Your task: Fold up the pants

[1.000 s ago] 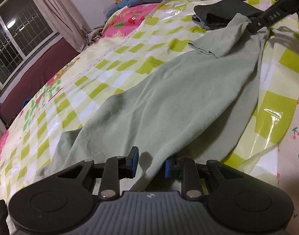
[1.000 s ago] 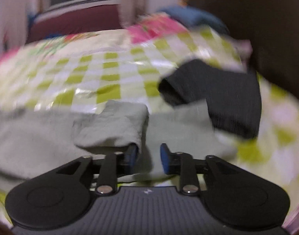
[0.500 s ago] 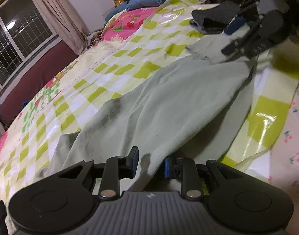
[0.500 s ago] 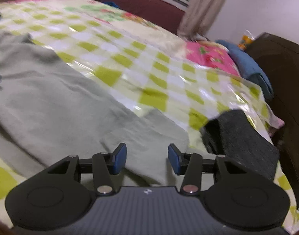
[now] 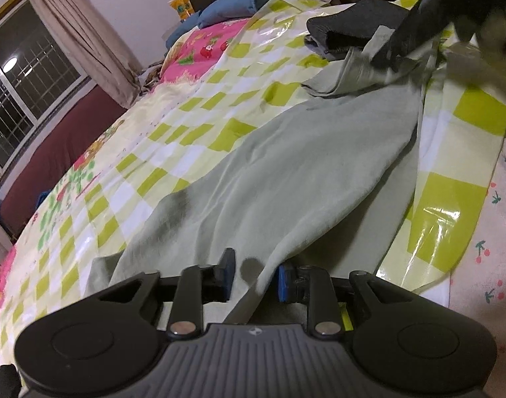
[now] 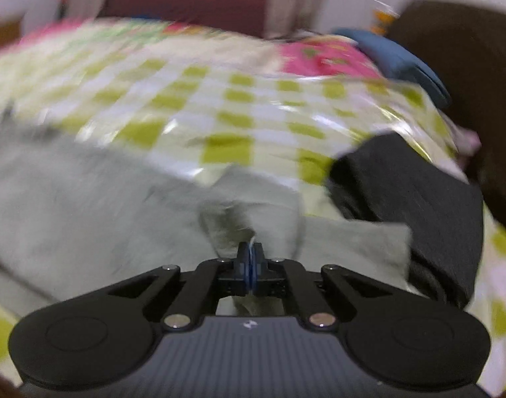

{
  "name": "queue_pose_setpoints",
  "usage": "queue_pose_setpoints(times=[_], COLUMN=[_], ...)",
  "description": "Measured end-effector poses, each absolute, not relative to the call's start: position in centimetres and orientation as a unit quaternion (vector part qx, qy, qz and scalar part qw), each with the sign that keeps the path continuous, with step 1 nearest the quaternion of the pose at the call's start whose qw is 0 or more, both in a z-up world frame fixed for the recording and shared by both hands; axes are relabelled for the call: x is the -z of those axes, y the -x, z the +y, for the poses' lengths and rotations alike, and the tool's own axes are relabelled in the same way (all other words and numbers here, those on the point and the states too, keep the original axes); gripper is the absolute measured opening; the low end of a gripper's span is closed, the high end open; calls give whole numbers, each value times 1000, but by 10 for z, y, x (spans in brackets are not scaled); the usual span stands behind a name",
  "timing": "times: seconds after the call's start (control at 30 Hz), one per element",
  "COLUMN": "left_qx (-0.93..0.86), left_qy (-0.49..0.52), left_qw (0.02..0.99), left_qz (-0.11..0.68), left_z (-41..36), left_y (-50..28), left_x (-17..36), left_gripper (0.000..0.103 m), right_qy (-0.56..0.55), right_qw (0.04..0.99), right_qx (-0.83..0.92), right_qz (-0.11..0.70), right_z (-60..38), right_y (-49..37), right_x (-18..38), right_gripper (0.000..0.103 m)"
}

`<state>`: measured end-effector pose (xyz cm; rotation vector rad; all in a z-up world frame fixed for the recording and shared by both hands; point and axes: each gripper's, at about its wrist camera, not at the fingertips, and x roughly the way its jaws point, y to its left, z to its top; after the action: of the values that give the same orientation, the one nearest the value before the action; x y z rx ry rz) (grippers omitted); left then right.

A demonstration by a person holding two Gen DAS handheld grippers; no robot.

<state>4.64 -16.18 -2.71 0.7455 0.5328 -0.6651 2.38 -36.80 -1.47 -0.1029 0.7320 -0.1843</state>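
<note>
Pale grey-green pants (image 5: pixel 286 179) lie stretched along a green-checked plastic sheet (image 5: pixel 199 126) on the bed. My left gripper (image 5: pixel 253 273) is open, its jaws on either side of the near edge of the pants. My right gripper (image 6: pixel 250 258) is shut on a bunched fold of the pants (image 6: pixel 253 212) at their far end. In the left wrist view the right gripper (image 5: pixel 415 30) shows blurred at the top right, at the far end of the pants.
A folded dark grey garment (image 5: pixel 355 23) lies just beyond the far end of the pants, also in the right wrist view (image 6: pixel 408 205). A blue pillow (image 5: pixel 243 3) and dark headboard (image 6: pixel 465 53) are behind. The sheet's edge (image 5: pixel 451 232) runs on the right.
My right gripper was open half a second ago and has closed on the far end of the pants, bunching the cloth. My left gripper has stayed open at the near edge.
</note>
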Motion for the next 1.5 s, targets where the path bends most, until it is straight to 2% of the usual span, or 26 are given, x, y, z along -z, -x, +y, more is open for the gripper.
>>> queue_pose_setpoints(times=[0.23, 0.4, 0.53, 0.63, 0.7, 0.73, 0.83, 0.97, 1.13, 1.27, 1.5], left_qx=[346, 338, 342, 335, 336, 339, 345, 361, 363, 369, 364], left_qy=[-350, -375, -386, -407, -411, -406, -385, -365, -396, -395, -380], left_qw=[839, 834, 830, 823, 817, 817, 825, 828, 809, 808, 817], left_qz=[232, 222, 215, 213, 224, 231, 229, 226, 238, 234, 235], left_z=[-168, -174, -168, -173, -179, -181, -179, -172, -177, -173, -172], left_y=[-27, -24, -22, -25, -30, -31, -28, -20, -13, -7, -13], left_x=[16, 26, 26, 34, 39, 39, 26, 13, 41, 39, 34], left_gripper=[35, 36, 46, 47, 39, 28, 24, 24, 24, 25, 25], right_qy=[-203, -337, -333, -346, -356, -359, -360, -372, -380, -374, -408], right_qw=[919, 871, 871, 866, 862, 861, 864, 865, 852, 859, 860], right_qx=[158, 188, 186, 185, 187, 187, 182, 182, 202, 201, 189], right_qz=[298, 303, 310, 309, 307, 307, 300, 282, 298, 288, 243], right_z=[-461, -512, -509, -515, -520, -521, -519, -520, -520, -515, -516], right_y=[32, 42, 39, 38, 38, 37, 41, 60, 66, 72, 81], right_x=[-17, 9, 15, 17, 19, 18, 11, 4, 23, 16, 1], right_gripper=[0, 0, 0, 0, 0, 0, 0, 0, 0, 5, 1])
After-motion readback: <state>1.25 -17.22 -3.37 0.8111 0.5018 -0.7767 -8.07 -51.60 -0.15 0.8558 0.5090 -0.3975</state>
